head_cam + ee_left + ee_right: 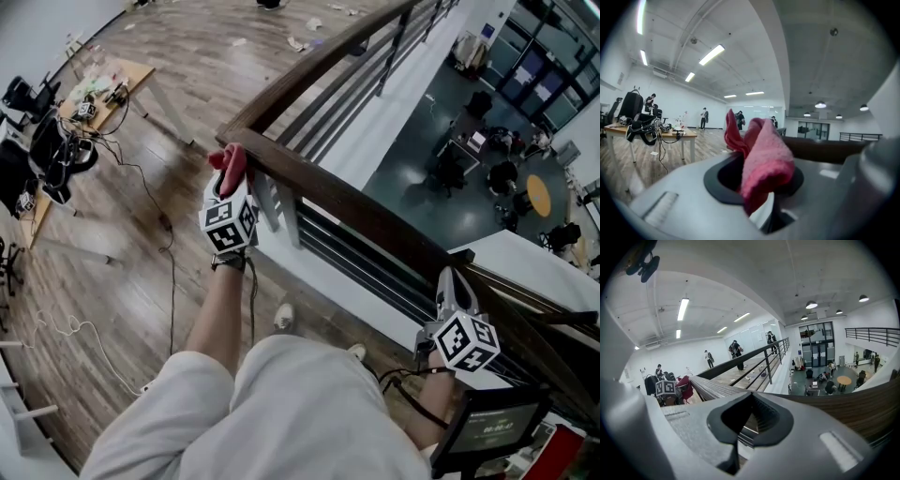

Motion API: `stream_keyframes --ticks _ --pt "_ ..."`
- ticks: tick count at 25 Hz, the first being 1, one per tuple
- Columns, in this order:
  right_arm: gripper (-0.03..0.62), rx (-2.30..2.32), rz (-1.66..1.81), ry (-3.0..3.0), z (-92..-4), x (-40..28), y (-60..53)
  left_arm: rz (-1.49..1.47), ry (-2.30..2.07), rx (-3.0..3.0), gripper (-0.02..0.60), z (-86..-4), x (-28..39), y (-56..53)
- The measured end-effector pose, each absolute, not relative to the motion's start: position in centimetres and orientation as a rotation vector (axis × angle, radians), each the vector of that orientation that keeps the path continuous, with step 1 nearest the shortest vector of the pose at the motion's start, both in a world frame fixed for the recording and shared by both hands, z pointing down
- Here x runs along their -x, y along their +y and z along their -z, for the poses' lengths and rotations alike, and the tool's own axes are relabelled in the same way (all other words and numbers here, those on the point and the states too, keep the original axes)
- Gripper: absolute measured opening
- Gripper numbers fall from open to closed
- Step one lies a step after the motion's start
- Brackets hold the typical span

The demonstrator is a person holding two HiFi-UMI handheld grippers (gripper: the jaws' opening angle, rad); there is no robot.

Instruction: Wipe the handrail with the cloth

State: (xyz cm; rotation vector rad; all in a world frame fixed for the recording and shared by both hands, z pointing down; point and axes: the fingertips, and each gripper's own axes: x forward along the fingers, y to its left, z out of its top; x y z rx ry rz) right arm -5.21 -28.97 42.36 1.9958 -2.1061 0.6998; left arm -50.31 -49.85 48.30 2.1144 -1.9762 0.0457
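Head view: cloth [229, 159] in left tool [235, 180]

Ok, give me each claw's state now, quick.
Left claw: closed on the pink cloth.
Right claw: closed, holding nothing.

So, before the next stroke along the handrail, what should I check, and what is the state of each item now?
1. Left gripper shut on the pink cloth: ok.
2. Cloth touching the top of the handrail: ok, as far as the head view shows.
3. Rail between the two grippers bare: ok.
4. Right gripper shut and empty: ok.
5. Right gripper clear of the rail: cannot tell; it is very close.
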Motion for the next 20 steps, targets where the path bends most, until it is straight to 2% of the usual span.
stream_keyframes --ticks 20 --pt "0.003 -2.079 -0.678 -2.034 -42.4 0.8 -25.3 -0.141 -1.892 -2.202 0.121 -48.3 45.9 -47.9"
